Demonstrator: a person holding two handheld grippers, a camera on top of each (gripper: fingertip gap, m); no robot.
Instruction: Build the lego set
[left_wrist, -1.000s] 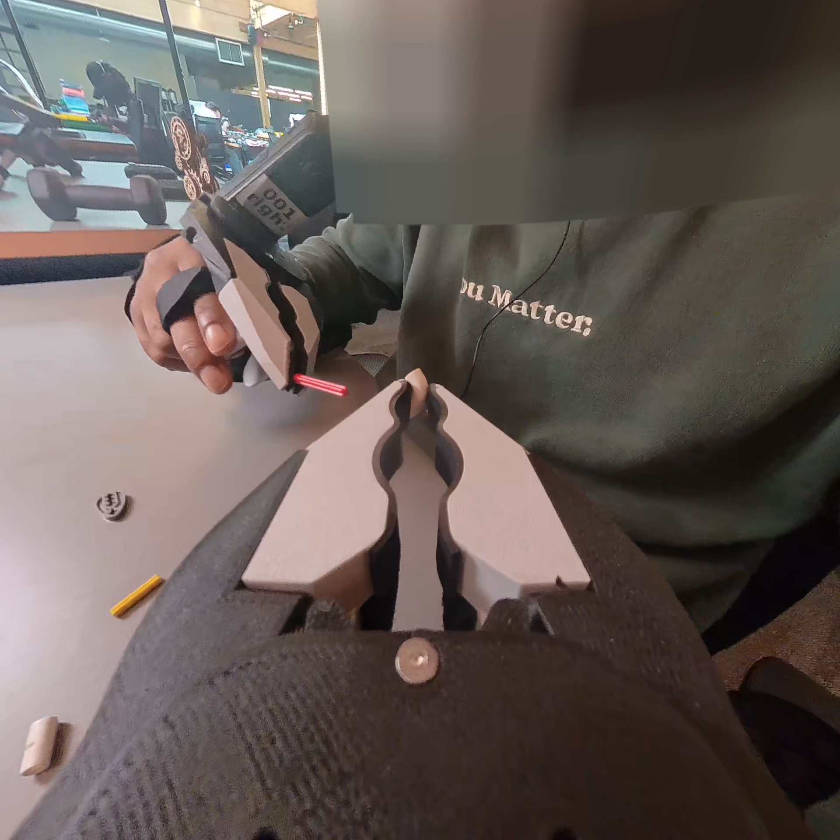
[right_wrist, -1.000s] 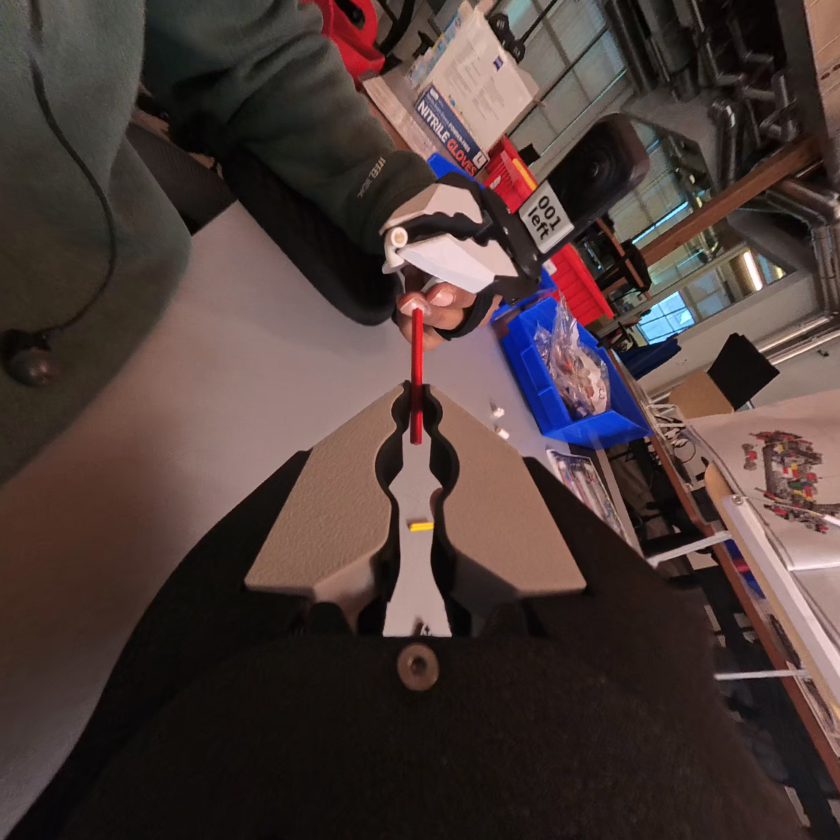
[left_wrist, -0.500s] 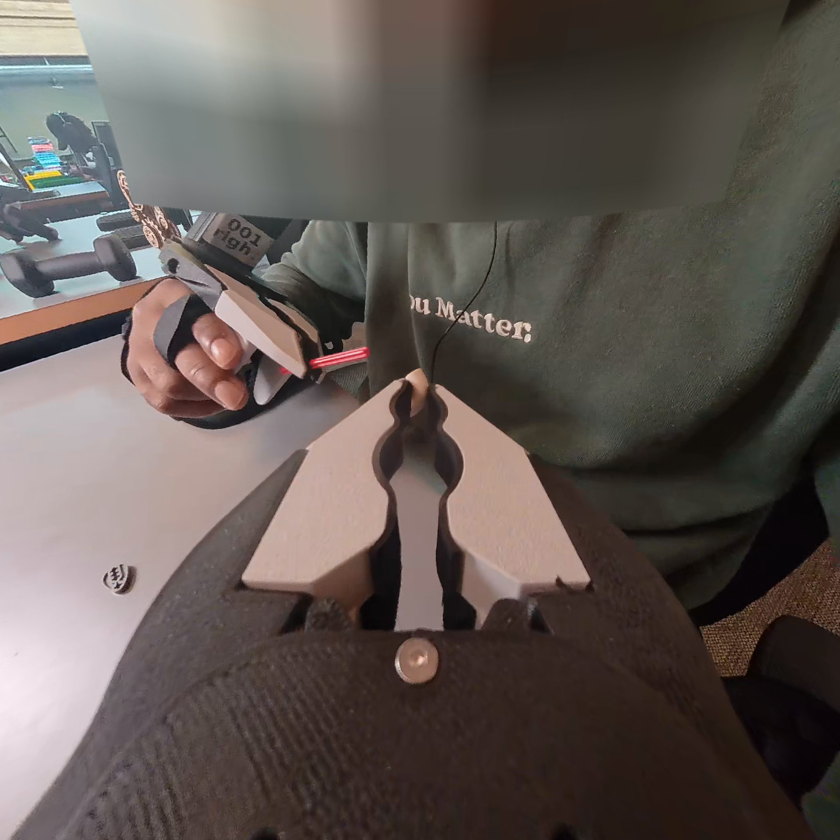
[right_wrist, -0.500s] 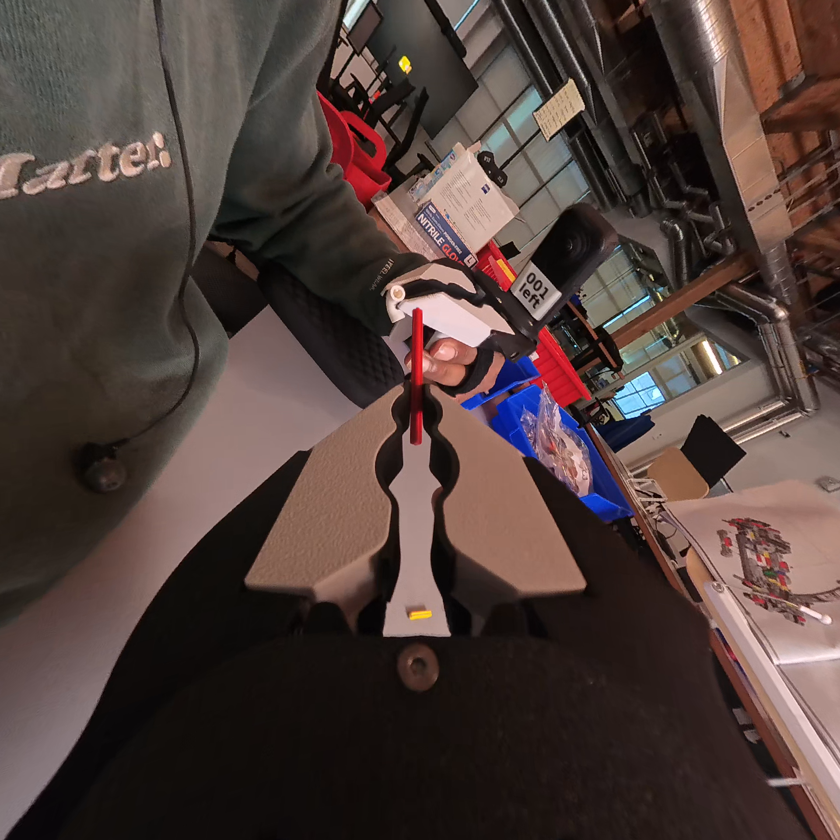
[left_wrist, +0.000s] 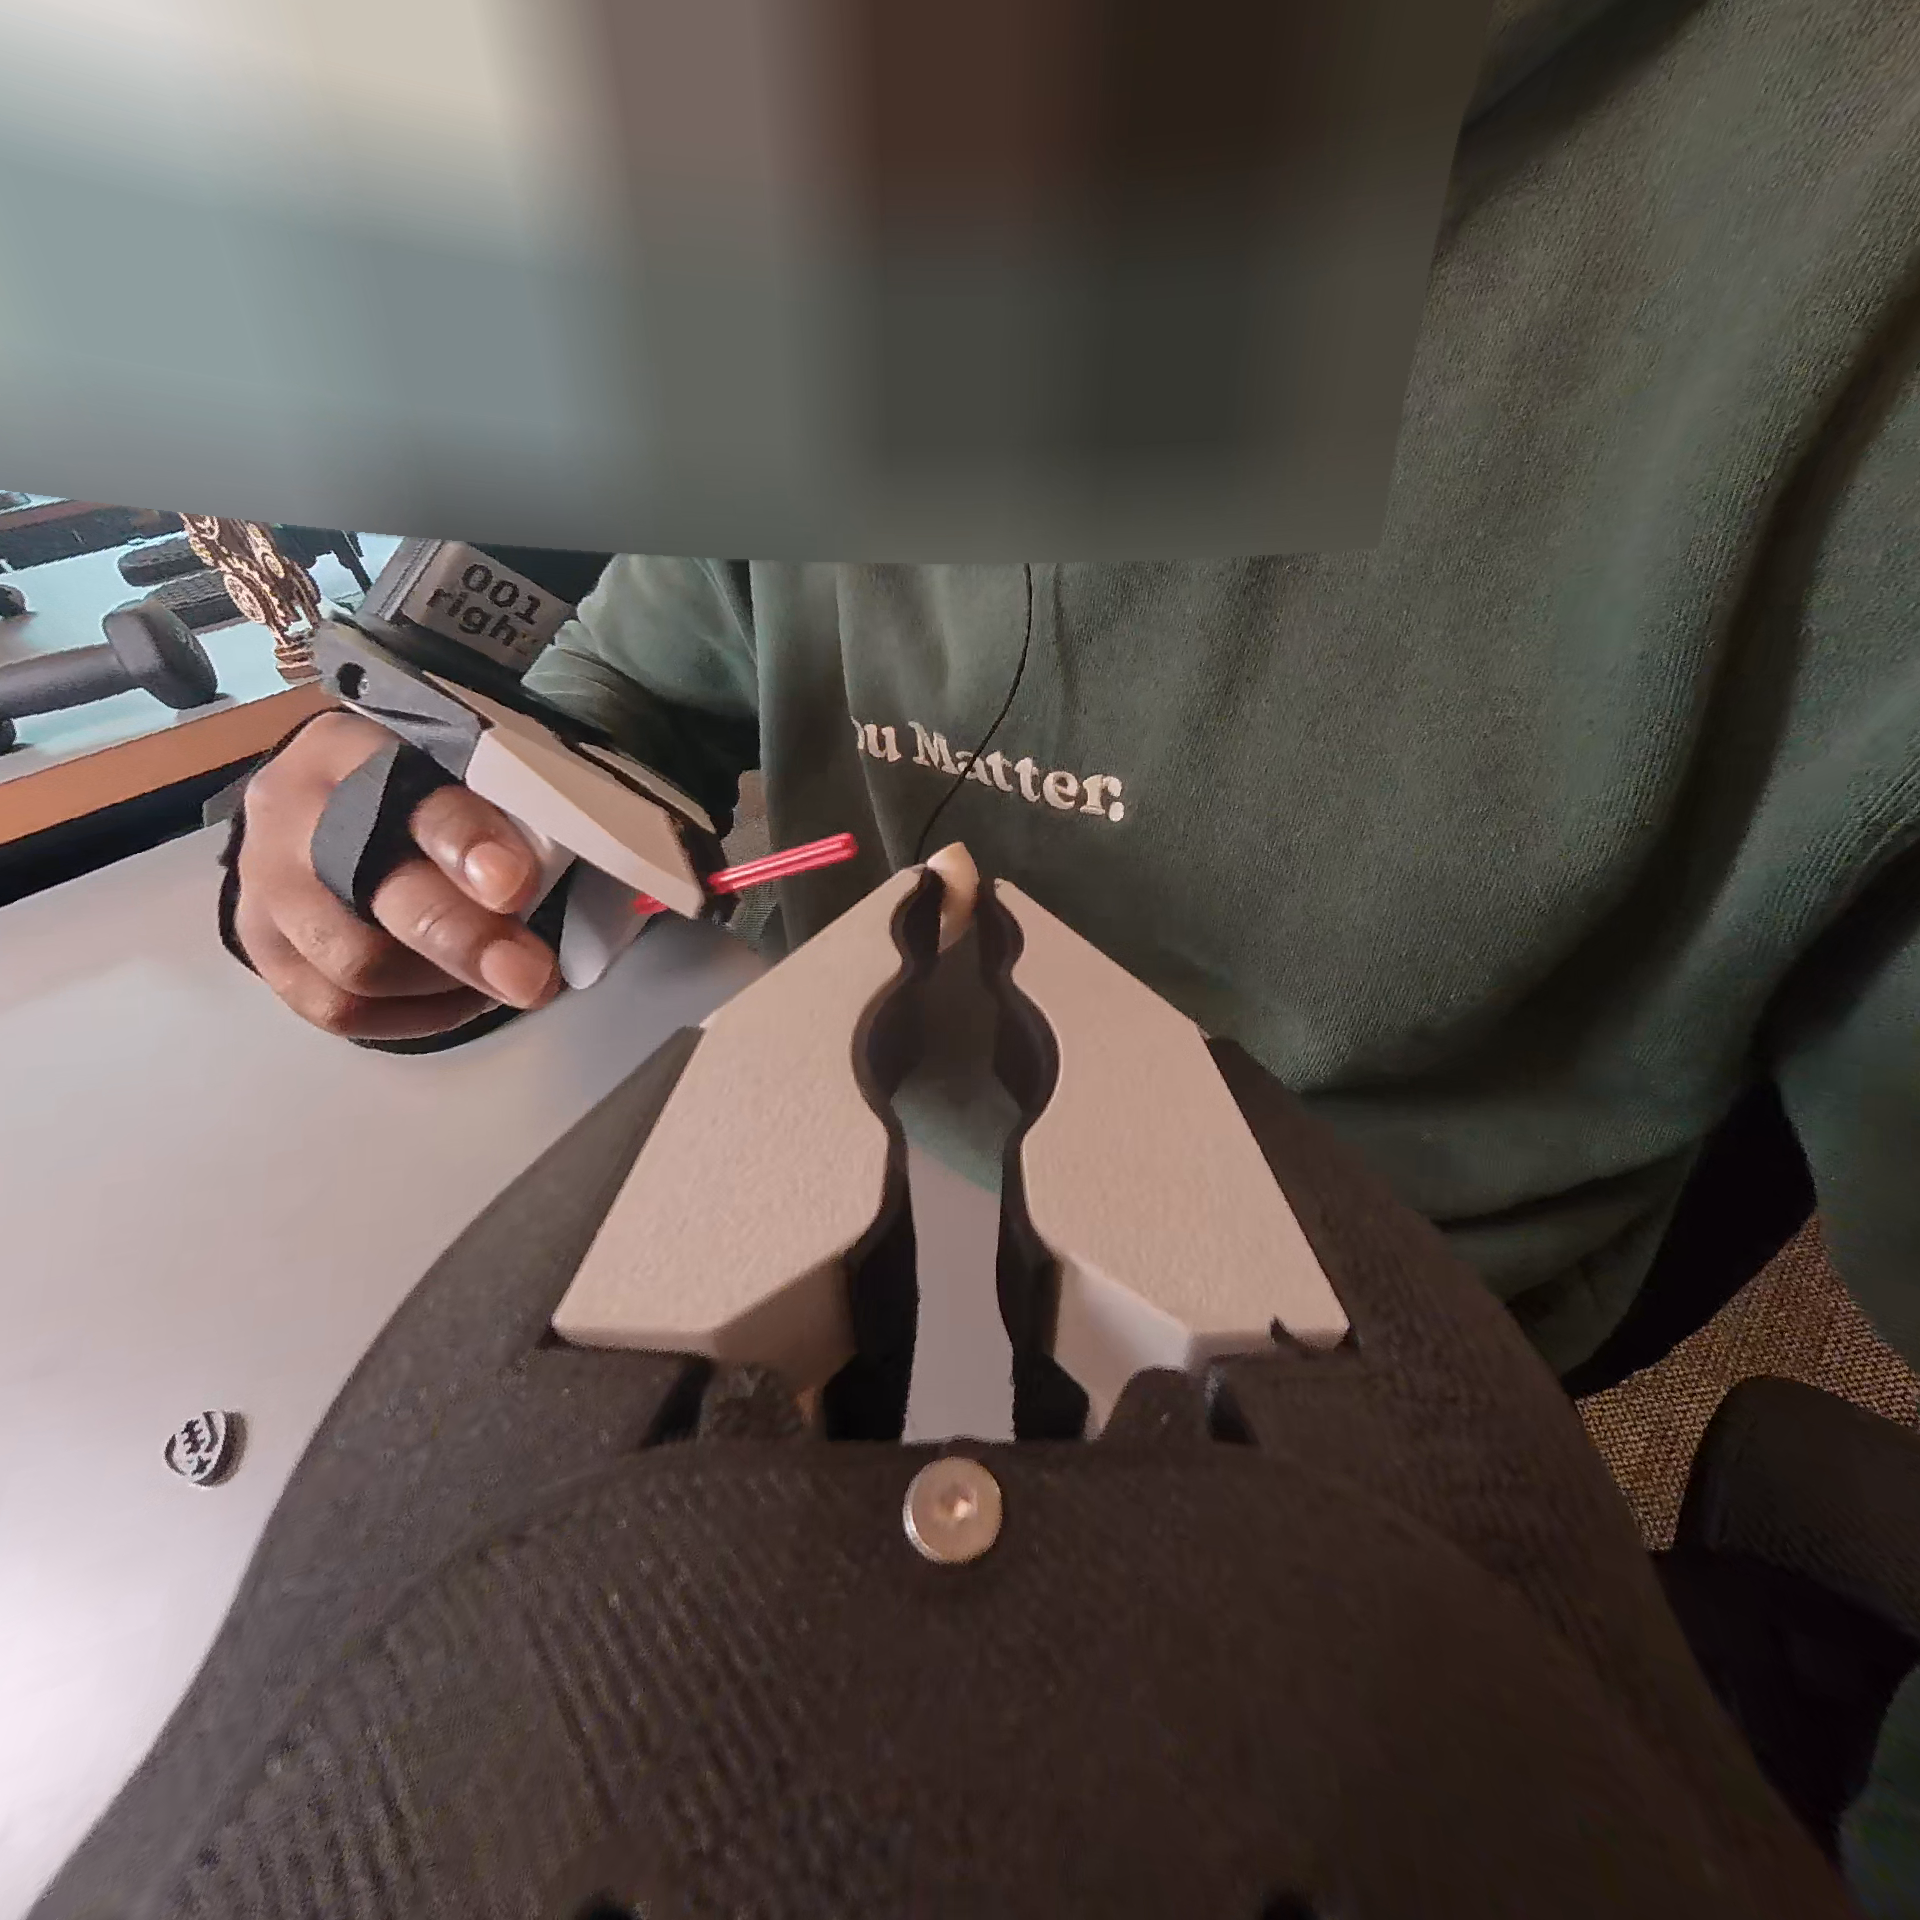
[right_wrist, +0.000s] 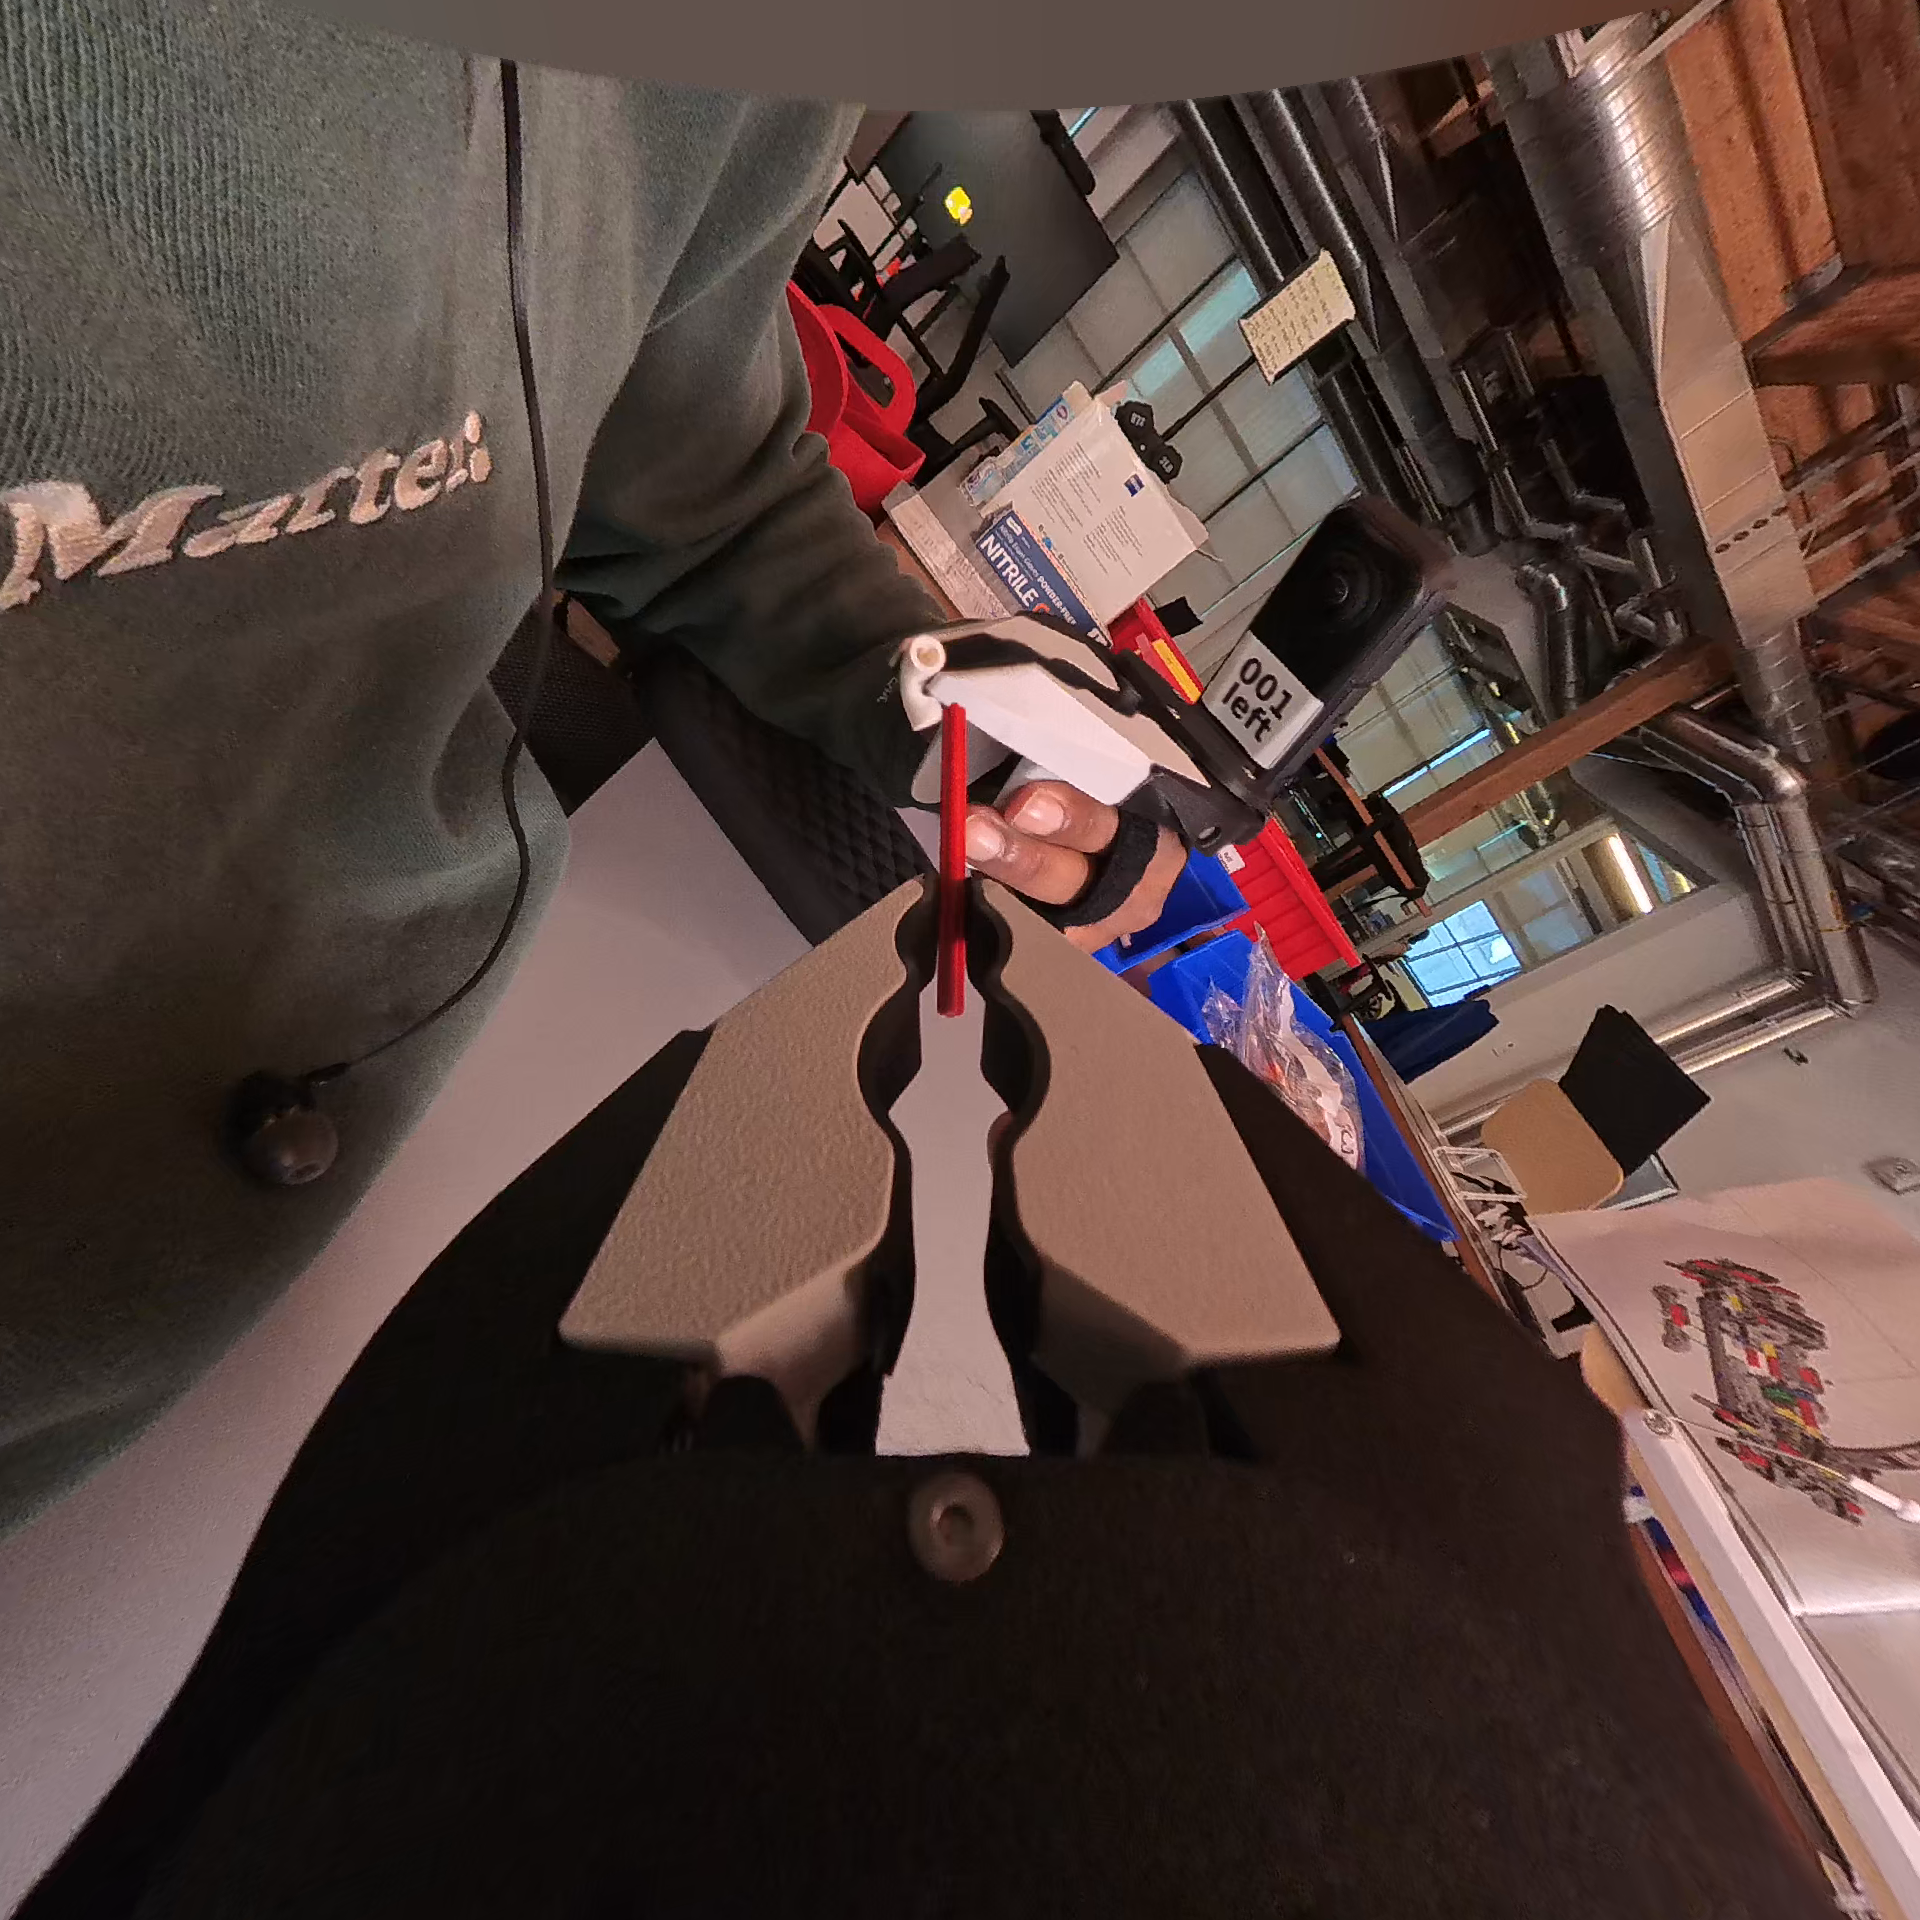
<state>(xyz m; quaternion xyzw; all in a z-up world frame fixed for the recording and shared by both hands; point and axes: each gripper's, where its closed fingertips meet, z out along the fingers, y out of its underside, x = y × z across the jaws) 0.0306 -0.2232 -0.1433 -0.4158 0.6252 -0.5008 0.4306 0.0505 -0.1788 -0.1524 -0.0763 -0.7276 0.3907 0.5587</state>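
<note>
Closing the space between them, the two grippers are brought nearer each other than a second ago. The red rod (right_wrist: 950, 831) is clamped upright at the tips of the right gripper (right_wrist: 951, 909), its jaws shut on it with both ends left sticking out. A short beige tube (left_wrist: 958, 873) is pinched at the very tips of the left gripper (left_wrist: 951, 904), which is likewise closed on its piece. A second ago the rod was angled down toward the grey table (left_wrist: 208, 1143), well apart from the tube. Now it is levelled, and its free end is held just beside the tube, in front of the person's green sweatshirt (left_wrist: 1455, 935). Whether rod and tube touch cannot be told. A small dark disc (left_wrist: 203, 1444) is left lying on the table, and both pieces are kept lifted clear of its surface.
</note>
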